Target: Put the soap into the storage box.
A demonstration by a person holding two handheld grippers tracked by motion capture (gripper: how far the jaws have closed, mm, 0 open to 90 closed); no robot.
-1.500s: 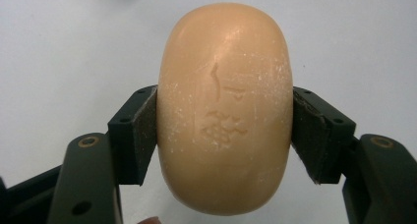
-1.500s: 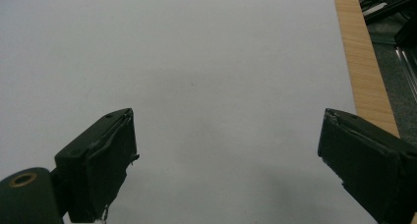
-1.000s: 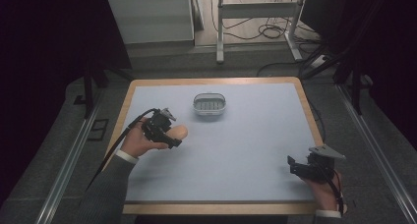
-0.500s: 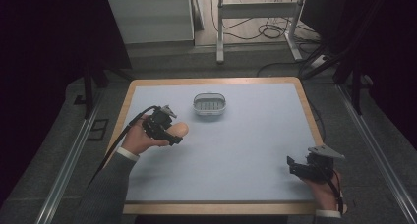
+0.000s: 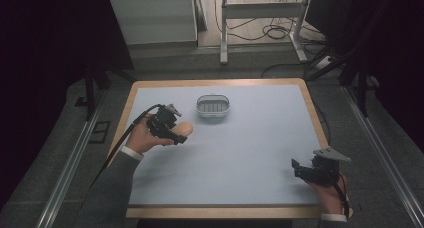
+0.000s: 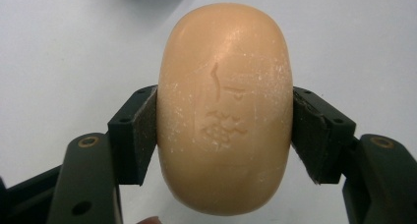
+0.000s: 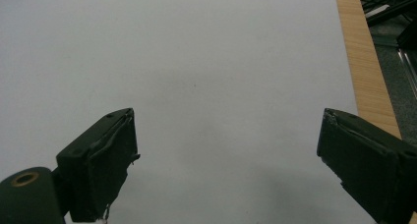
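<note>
The left gripper has its fingers clamped across the middle of a bar of soap, held just off the counter, near the small dish and on the person's side of it. Likely next is setting the soap in that dish: keep the squeeze steady, since soap slips, carry it level over the rim, lower it flat, then release. The right gripper rests well apart from the dish, fingers spread wide and empty.
</note>
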